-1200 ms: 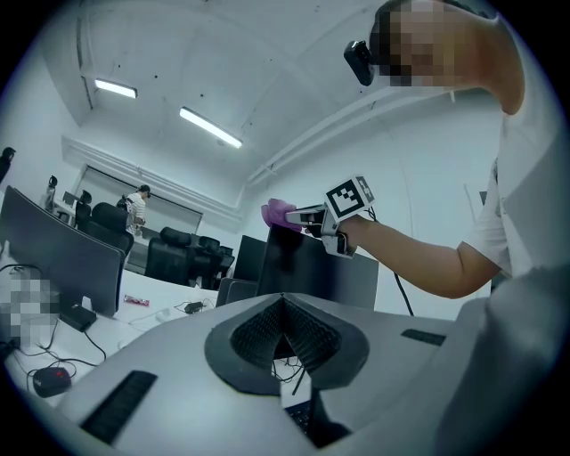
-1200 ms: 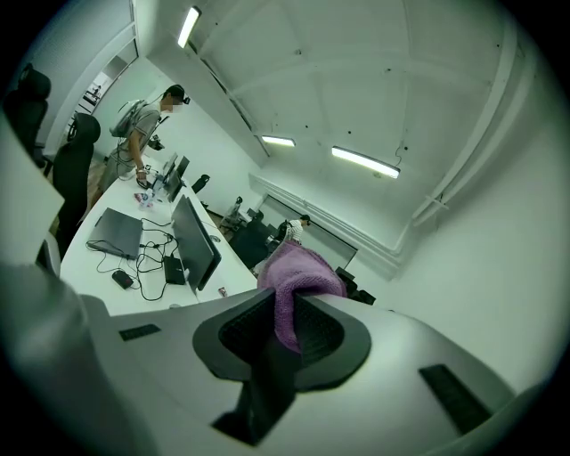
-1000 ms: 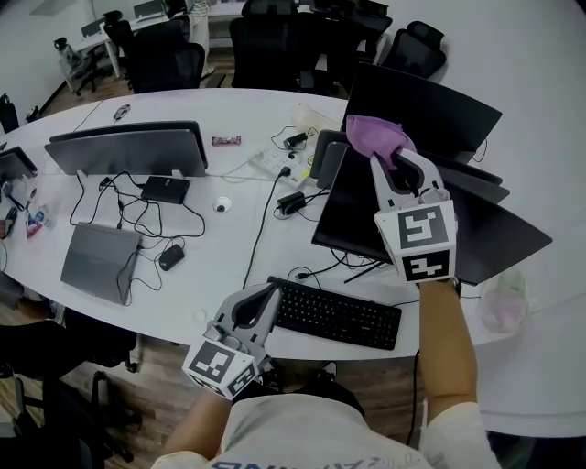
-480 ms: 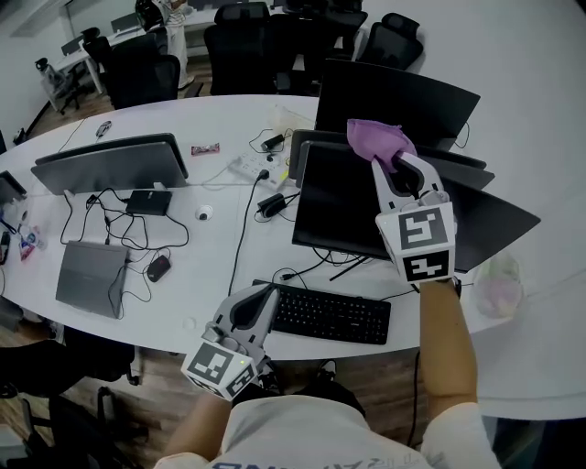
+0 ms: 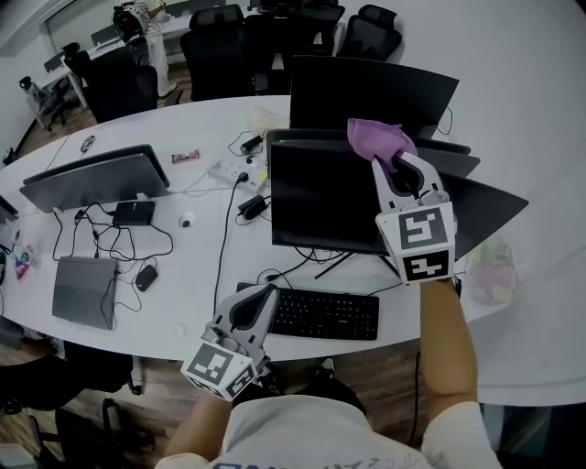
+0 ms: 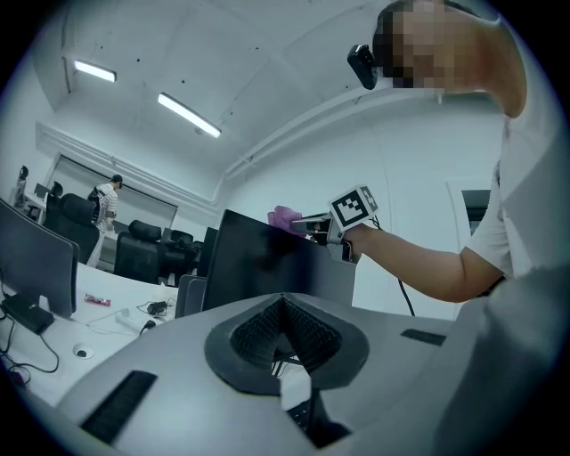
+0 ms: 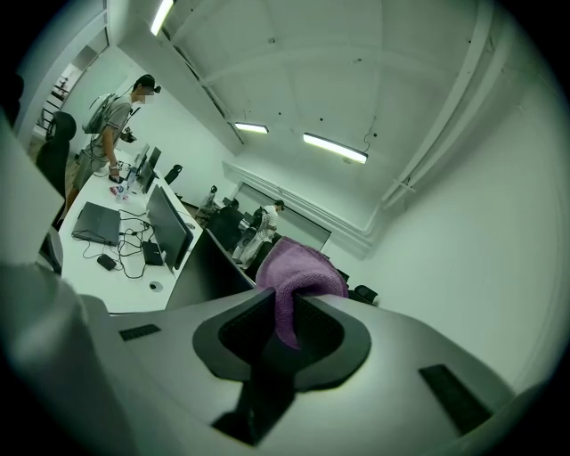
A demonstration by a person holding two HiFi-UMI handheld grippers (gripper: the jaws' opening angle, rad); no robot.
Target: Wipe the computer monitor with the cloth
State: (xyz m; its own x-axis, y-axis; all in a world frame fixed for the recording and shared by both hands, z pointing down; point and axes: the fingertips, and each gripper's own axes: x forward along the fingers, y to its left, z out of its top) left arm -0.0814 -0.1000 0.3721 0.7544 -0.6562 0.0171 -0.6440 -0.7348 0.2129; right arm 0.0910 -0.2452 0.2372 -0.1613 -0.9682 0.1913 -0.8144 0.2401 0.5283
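Note:
A purple cloth (image 5: 377, 139) hangs bunched in my right gripper (image 5: 396, 163), which is shut on it above the top right edge of a black monitor (image 5: 330, 197). The right gripper view shows the cloth (image 7: 298, 276) pinched between the jaws, with the monitor's top edge (image 7: 209, 267) below left. My left gripper (image 5: 259, 302) is shut and empty, low over the near table edge by the keyboard (image 5: 322, 313). In the left gripper view the monitor (image 6: 267, 267) stands ahead, with the right gripper (image 6: 307, 223) and cloth (image 6: 283, 216) at its top.
Other dark monitors (image 5: 371, 87) stand behind and right (image 5: 485, 215) of the near one. On the white table (image 5: 201, 247) lie a laptop (image 5: 84, 291), mouse (image 5: 146, 277), cables and another monitor (image 5: 96, 176). Office chairs (image 5: 229, 41) line the far side; a person (image 5: 146, 18) stands far off.
The head view has shifted, so the table and monitors slid left in frame. Both grippers hold nearly the same place, the cloth still at the monitor's top edge.

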